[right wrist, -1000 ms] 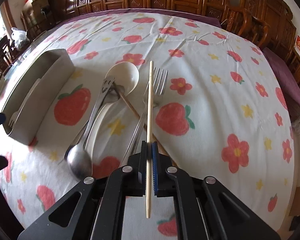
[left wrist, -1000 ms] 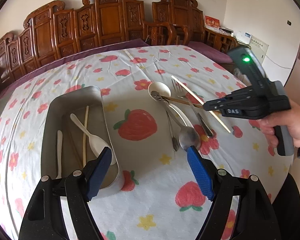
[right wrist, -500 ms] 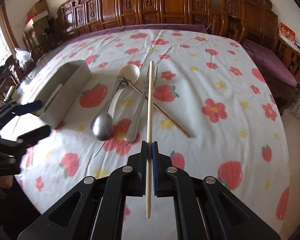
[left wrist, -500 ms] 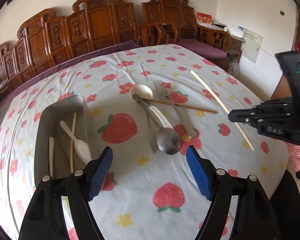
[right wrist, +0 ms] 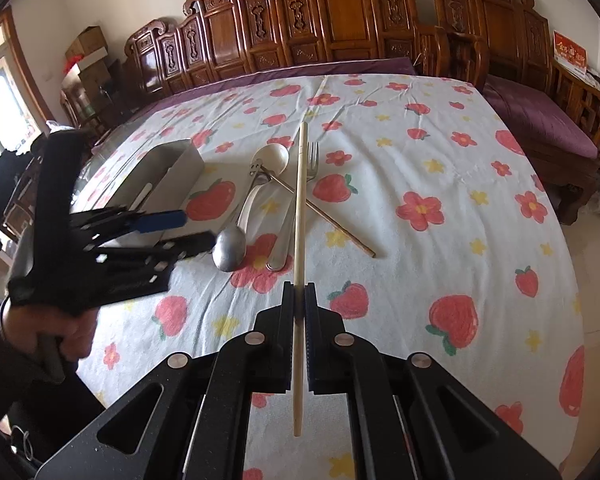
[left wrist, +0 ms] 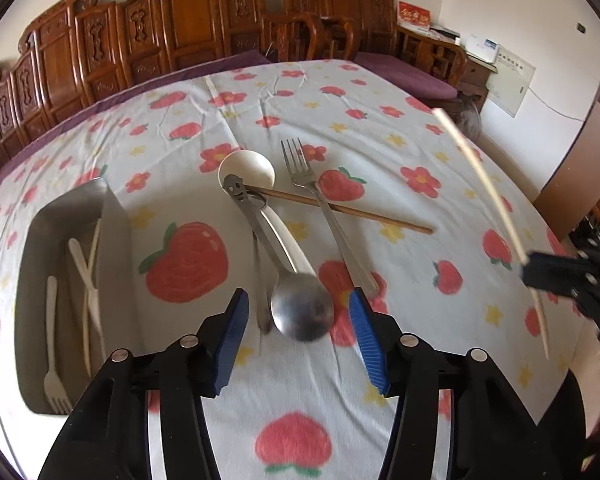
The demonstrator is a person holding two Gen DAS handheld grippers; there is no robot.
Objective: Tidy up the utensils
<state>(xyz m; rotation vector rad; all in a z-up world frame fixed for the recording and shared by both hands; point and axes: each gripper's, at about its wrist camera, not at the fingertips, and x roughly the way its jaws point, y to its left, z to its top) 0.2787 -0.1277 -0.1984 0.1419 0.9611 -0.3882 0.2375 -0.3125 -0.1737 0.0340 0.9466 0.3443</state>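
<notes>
My right gripper point(right wrist: 299, 292) is shut on a pale wooden chopstick point(right wrist: 299, 216) and holds it lifted off the table at the near right; it also shows in the left wrist view point(left wrist: 488, 188). My left gripper point(left wrist: 296, 316) is open and empty, its blue pads either side of the bowl of a metal spoon point(left wrist: 302, 310). Beside the spoon lie a white ladle point(left wrist: 247, 168), a metal fork point(left wrist: 324, 208), a smiley-handled metal utensil point(left wrist: 256, 256) and a brown chopstick point(left wrist: 340, 210). A grey metal tray point(left wrist: 114, 240) at left holds a white spoon, a white fork and a pale chopstick.
The table carries a white cloth point(right wrist: 440, 184) printed with strawberries and flowers. Carved wooden chairs point(right wrist: 340, 12) line the far edge. A purple-cushioned bench point(right wrist: 540, 128) stands at the right. The left gripper and hand show in the right wrist view point(right wrist: 100, 248).
My right gripper has pulled back and up with the pale chopstick, away from the pile. My left gripper has moved right from the tray and now straddles the metal spoon's bowl.
</notes>
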